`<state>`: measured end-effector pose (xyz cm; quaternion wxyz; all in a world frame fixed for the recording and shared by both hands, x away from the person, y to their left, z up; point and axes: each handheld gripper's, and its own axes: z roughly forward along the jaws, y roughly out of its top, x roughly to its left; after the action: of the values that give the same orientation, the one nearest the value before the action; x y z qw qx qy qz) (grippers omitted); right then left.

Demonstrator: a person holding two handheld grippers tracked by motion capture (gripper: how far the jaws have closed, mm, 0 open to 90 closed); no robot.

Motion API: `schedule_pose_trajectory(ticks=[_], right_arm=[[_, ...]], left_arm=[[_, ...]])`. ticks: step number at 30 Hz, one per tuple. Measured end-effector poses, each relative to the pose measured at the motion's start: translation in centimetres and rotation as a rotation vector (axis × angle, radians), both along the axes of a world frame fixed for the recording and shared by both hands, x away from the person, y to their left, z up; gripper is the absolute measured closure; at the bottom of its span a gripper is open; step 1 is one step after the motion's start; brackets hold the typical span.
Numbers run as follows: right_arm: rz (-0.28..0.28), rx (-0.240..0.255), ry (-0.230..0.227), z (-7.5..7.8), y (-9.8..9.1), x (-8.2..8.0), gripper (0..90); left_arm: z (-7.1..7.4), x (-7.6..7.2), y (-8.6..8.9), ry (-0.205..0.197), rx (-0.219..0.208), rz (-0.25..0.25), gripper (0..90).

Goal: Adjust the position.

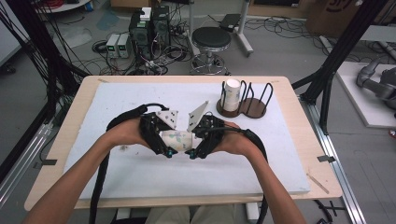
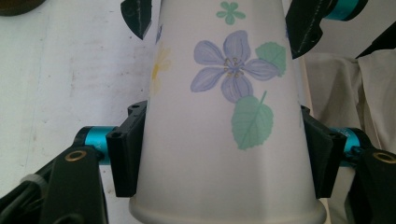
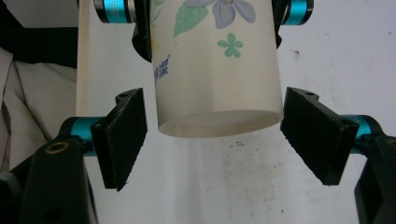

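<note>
My left gripper (image 1: 169, 151) fingers clamp paper cup (image 1: 180, 138) near rim, above table (image 1: 140, 177) centre. Cup axis level, base toward 3 o'clock. My right gripper (image 1: 191, 153) fingers (image 3: 122, 135) part-open, flanking base, not touching. Right hand nearer base; judge next: pinch.

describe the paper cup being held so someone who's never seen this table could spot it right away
On the white mat covering the table, look between the two hands near the middle. The flowered paper cup lies sideways there, clamped by the left gripper. Unlike the upright cup in the wire rack, it is horizontal and held.
</note>
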<state>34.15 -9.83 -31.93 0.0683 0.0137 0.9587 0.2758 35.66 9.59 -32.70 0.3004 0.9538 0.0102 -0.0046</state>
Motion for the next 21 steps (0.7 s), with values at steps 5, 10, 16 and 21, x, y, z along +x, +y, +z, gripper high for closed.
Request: schedule_pose_trajectory(ticks=[5, 10, 16, 21], right_arm=[[0.001, 0.005, -0.001, 0.04, 0.18, -0.03, 26.3], [0.010, 0.008, -0.005, 0.22, 0.18, -0.07, 35.6], [0.016, 0.005, 0.000, 0.18, 0.16, -0.09, 37.1], [0.020, 0.006, 0.002, 0.25, 0.03, -0.10, 37.3]], left_arm=[[0.05, -0.04, 0.02, -0.001, 0.001, -0.004, 29.7], [0.02, -0.05, 0.03, -0.004, 0.002, -0.006, 29.7], [-0.09, -0.15, -0.06, 0.005, -0.001, -0.011, 30.1], [-0.04, -0.13, -0.06, 0.007, -0.004, -0.015, 28.8]])
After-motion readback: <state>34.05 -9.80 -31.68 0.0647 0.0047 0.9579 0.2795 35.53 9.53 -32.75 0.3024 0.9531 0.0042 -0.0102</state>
